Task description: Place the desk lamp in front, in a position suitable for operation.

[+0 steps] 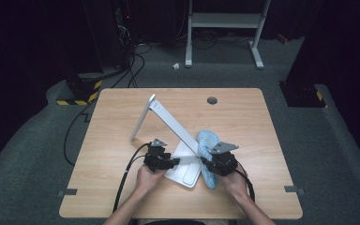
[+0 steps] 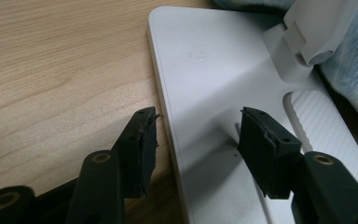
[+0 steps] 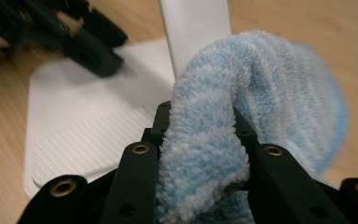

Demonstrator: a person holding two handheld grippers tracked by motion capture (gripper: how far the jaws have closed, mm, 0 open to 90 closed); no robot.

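A person sits at a light wooden worktop point(image 1: 122, 187), holding a black two-jaw gripper in each hand.

The right gripper point(image 3: 198, 123) is clamped on a fluffy blue-and-white striped cloth point(image 3: 242, 93). A thick fold of the cloth is bunched between its jaws, and the rest spreads out beyond and to the right of the jaws onto the wood. From above, the cloth point(image 1: 207, 143) lies just ahead of this gripper point(image 1: 205, 161), touching the right side of a white desk lamp.

The lamp's flat white base point(image 2: 205, 84) rests on the worktop between the two grippers. A ribbed panel point(image 3: 84, 144) on the base lies just left of the right gripper's jaws. The lamp's white arm point(image 1: 173, 126) rises from a hinge at the back of the base and slants away from both grippers, up and to the left, ending in a thin light bar point(image 1: 142, 118) that hangs tilted above the wood.

The left gripper point(image 2: 196, 135) has its jaws apart, pressing on nothing. They straddle the left edge of the base: one jaw is over bare wood just beside the edge, the other over the white plate. A small round power mark point(image 2: 196, 56) sits on the base ahead of these jaws. From above, this gripper point(image 1: 177, 161) points right, toward the base and the other gripper.
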